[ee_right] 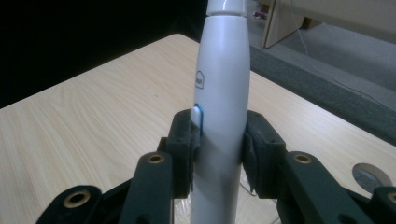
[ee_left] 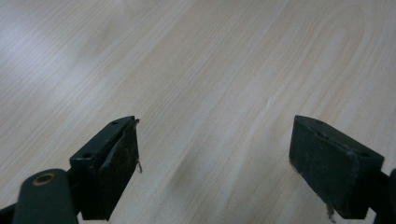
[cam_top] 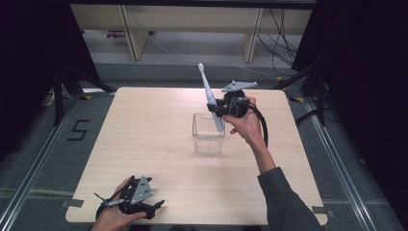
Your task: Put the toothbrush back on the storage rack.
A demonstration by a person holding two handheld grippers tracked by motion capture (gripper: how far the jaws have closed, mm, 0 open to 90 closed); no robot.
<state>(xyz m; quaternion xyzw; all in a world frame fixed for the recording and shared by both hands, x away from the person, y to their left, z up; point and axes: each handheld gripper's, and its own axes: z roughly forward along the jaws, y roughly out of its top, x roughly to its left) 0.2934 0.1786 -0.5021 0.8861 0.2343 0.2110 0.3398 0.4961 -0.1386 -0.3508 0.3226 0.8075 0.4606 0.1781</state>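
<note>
Already the right gripper (cam_top: 217, 109) had its jaws clamped on the handle of the white electric toothbrush (cam_top: 209, 92), holding it nearly upright with the brush head up and its lower end just at the rim of the clear plastic container (cam_top: 208, 139) in the middle of the bench (cam_top: 144, 144). By the look of it the pick-up was done and what remained was lowering the toothbrush into the container and letting go. Meanwhile the left gripper (cam_top: 144, 208) rested at the near edge of the bench, its jaws spread wide and holding nothing.
</note>
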